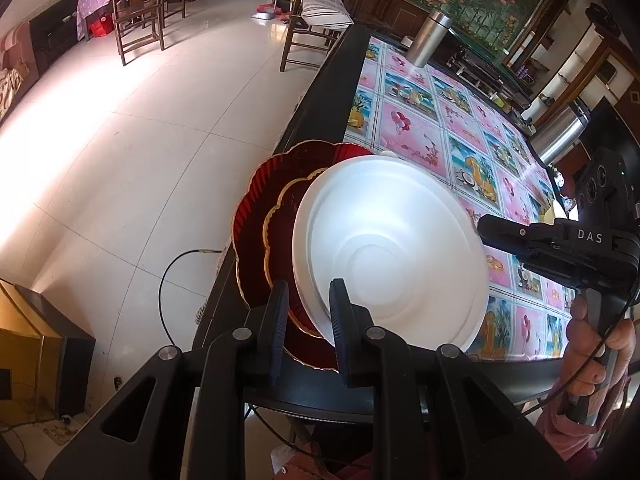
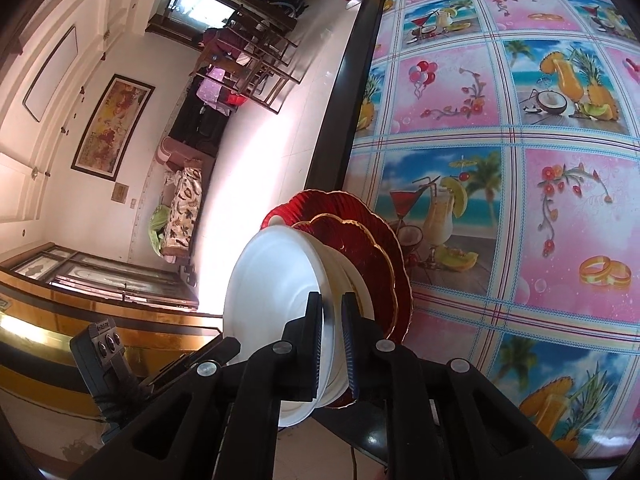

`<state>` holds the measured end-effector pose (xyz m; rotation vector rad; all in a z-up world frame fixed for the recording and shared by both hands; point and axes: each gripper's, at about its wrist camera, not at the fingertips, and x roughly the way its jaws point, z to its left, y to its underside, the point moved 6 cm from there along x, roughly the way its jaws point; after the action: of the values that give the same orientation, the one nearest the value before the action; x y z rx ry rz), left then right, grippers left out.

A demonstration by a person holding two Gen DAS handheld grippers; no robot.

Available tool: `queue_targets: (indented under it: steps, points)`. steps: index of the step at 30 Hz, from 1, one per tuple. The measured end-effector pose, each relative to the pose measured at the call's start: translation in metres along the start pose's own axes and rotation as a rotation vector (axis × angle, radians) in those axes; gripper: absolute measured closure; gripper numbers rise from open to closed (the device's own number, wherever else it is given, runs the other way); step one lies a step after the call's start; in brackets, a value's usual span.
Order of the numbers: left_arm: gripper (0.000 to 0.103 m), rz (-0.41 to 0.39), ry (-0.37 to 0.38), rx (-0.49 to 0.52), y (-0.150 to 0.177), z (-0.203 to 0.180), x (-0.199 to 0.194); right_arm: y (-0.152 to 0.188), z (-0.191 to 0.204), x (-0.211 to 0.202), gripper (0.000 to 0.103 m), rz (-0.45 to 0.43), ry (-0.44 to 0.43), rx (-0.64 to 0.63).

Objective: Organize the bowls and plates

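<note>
A stack of dishes hangs tilted over the table's near corner. Its base is a large scalloped red plate point(image 1: 248, 216) with a smaller gold-rimmed red plate point(image 1: 282, 232) on it and a white bowl point(image 1: 392, 256) on top. My left gripper point(image 1: 310, 320) is shut on the stack's near rim, one finger under the red plates, the other on the white bowl. My right gripper point(image 2: 333, 340) is shut on the white bowl's point(image 2: 272, 300) rim, with a second white dish point(image 2: 340, 276) and the red plates point(image 2: 372, 248) behind. The left wrist view shows my right gripper point(image 1: 486, 232) at the bowl's right edge.
The table point(image 1: 328, 92) has a dark frame and a pink and blue patterned cloth point(image 2: 520, 160). Two steel flasks point(image 1: 430, 36) point(image 1: 560, 136) stand at its far side. A hand point(image 1: 596, 344) grips the right handle. Chairs point(image 1: 136, 28) and tiled floor lie to the left.
</note>
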<state>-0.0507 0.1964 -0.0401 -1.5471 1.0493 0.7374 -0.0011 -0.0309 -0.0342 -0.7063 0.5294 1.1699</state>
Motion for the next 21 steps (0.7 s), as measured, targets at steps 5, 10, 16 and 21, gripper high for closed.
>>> queue_targets:
  steps: [5,10,16,21]
  points:
    - [0.085,0.001,-0.004,0.016,0.002,-0.006,0.003,0.004,0.002,0.005,0.09,0.011,-0.007,-0.001]
    - [0.085,0.01,-0.013,0.012,0.004,-0.006,0.007,0.012,0.006,0.005,0.09,0.017,-0.019,-0.013]
    - [0.085,-0.007,-0.033,0.023,0.005,-0.008,0.002,0.011,0.015,-0.003,0.09,-0.047,-0.008,-0.084]
    - [0.085,-0.024,-0.063,0.031,0.005,-0.007,-0.002,0.012,0.016,0.004,0.094,-0.05,0.01,-0.105]
